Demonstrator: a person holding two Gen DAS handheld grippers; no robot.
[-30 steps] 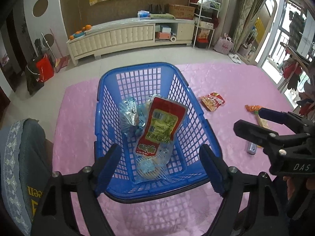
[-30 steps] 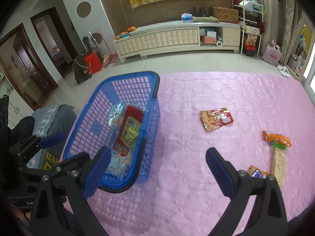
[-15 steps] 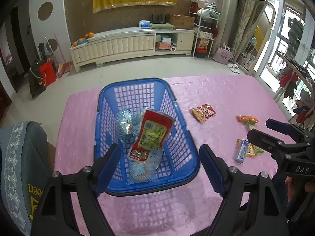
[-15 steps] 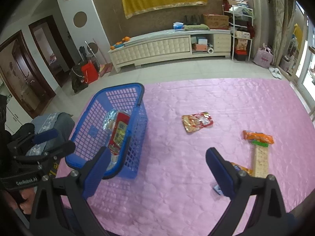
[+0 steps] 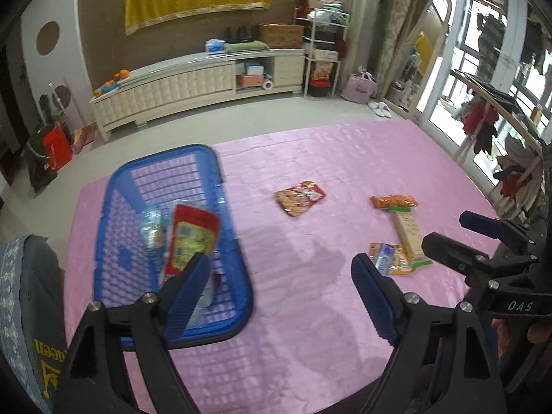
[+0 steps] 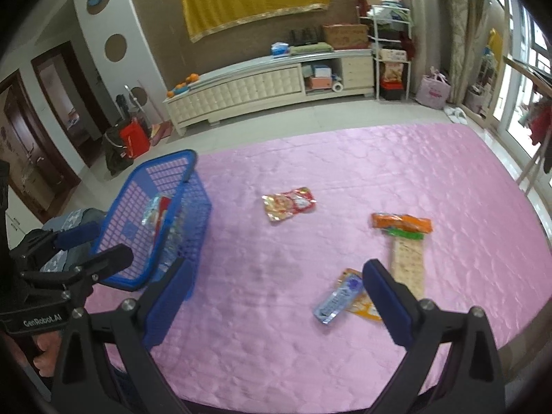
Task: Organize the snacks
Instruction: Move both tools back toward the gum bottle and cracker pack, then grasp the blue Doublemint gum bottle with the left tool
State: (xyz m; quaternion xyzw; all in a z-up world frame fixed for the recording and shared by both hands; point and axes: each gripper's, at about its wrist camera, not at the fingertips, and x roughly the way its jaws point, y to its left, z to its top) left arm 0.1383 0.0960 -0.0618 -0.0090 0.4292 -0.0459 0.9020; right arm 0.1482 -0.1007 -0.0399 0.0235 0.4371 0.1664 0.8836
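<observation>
With both the left gripper [image 5: 281,276] and right gripper [image 6: 276,291] wide open and empty, the overlapping blue packet [image 6: 337,299] and orange packet [image 6: 362,305], well apart from the basket [image 6: 188,186], risked 1 slipping free.

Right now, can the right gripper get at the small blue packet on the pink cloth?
Probably yes. The right gripper is open and empty, and the blue packet lies uncovered on the pink cloth just ahead of its fingers, resting partly on an orange packet.
</observation>
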